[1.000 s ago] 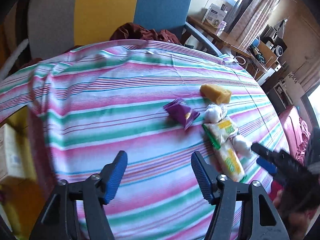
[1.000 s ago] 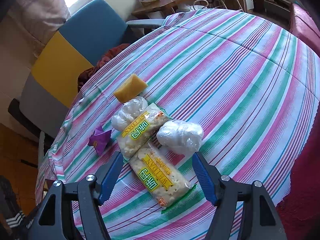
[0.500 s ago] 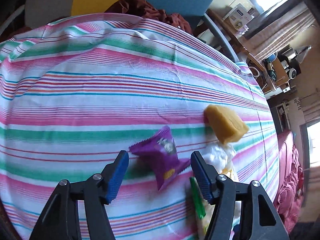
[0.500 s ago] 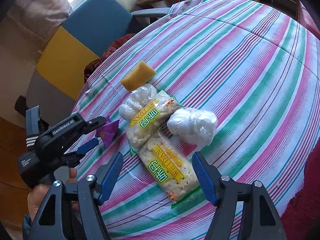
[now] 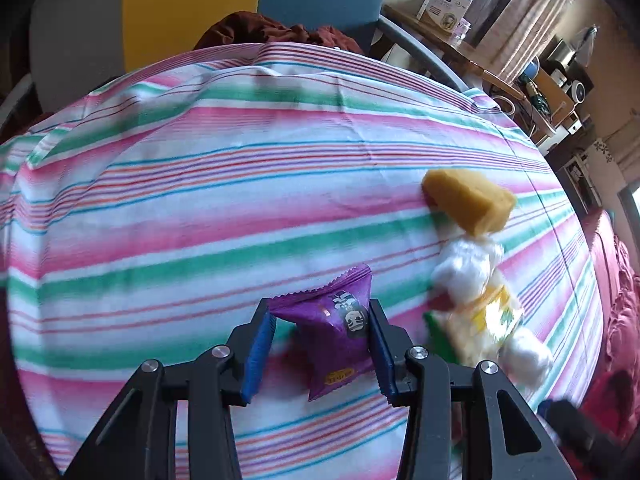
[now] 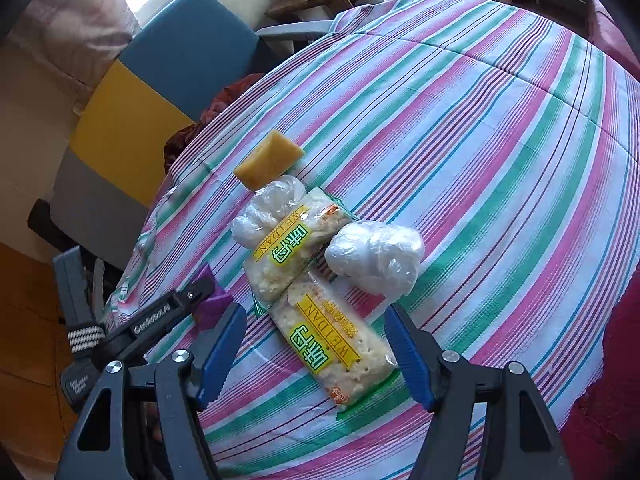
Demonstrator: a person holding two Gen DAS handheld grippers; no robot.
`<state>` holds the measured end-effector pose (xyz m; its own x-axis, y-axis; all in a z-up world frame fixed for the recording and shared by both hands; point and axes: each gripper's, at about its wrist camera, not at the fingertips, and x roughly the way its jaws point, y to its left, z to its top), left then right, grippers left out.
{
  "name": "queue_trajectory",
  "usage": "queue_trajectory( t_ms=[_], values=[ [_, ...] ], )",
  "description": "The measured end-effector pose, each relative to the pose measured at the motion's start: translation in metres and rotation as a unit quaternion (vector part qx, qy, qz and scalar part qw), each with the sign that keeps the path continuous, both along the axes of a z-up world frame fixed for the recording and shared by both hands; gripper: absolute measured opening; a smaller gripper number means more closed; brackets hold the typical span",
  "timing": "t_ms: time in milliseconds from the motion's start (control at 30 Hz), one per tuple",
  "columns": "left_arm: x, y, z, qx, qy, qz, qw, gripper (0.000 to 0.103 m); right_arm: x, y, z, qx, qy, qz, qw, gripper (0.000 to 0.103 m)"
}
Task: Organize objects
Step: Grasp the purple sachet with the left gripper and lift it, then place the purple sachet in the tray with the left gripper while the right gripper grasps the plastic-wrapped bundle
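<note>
A purple snack packet stands between the blue pads of my left gripper; the jaws are closing and both pads touch its sides. In the right wrist view the left gripper reaches in from the left, covering most of the purple packet. My right gripper hangs open above a cracker pack without touching it. A second cracker pack, two white plastic-wrapped lumps and a yellow sponge lie in a cluster beyond it.
Everything rests on a round table under a striped cloth. A blue, yellow and grey chair with a dark red cloth stands behind it. A cluttered wooden shelf is at the back, a red sofa at the right.
My left gripper moved forward and down to the purple packet, and its jaws narrowed onto the packet's sides. The right gripper stayed where it was, still open.
</note>
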<state>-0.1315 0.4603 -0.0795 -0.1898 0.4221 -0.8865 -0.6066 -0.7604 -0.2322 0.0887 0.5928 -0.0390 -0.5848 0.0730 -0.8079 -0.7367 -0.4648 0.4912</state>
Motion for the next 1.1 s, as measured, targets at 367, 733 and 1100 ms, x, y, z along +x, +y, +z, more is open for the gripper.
queue_trajectory(
  t_ms=[367, 733, 1100],
  values=[
    [0.048, -0.062, 0.009, 0.004, 0.016, -0.027, 0.9995, 0.045, 0.006, 0.022, 0.007, 0.024, -0.031, -0.037, 0.999, 0.073],
    [0.070, -0.110, 0.025, 0.044, 0.005, -0.023, 0.9988, 0.045, -0.008, 0.053, -0.021, -0.008, -0.060, -0.042, 0.997, 0.071],
    [0.090, -0.153, 0.048, 0.076, 0.013, -0.012, 0.9969, 0.045, -0.037, 0.035, -0.029, 0.053, -0.127, 0.026, 0.990, 0.060]
  ],
)
